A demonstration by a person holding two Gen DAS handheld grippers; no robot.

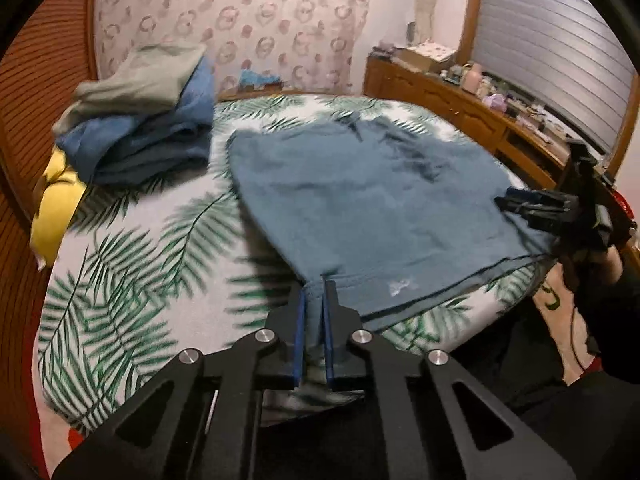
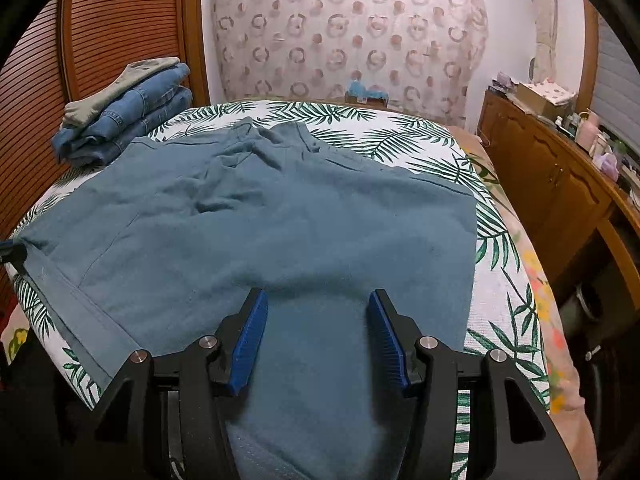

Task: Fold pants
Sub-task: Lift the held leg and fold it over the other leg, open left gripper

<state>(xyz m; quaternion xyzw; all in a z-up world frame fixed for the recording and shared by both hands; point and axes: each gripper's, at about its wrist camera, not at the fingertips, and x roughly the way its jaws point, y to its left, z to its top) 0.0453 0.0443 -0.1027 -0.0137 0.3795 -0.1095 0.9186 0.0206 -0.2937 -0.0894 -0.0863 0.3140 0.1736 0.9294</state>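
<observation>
Teal-blue pants [image 1: 368,200] lie spread on a bed with a palm-leaf sheet [image 1: 132,272]. My left gripper [image 1: 318,286] is shut on the near hem corner of the pants. The pants [image 2: 260,216] fill the right wrist view, waistband at the far end. My right gripper [image 2: 318,300] is open, its blue pads either side of the fabric, just above the near edge of the pants. It also shows in the left wrist view [image 1: 516,206] at the right edge of the pants. The left gripper's tip [image 2: 12,254] shows at the far left edge.
A stack of folded jeans and a grey garment [image 1: 140,120] sits at the bed's far left, also in the right wrist view [image 2: 128,104]. A yellow cloth [image 1: 56,208] lies by it. A wooden dresser [image 2: 560,184] with clutter runs along the right. A patterned curtain [image 2: 344,36] hangs behind.
</observation>
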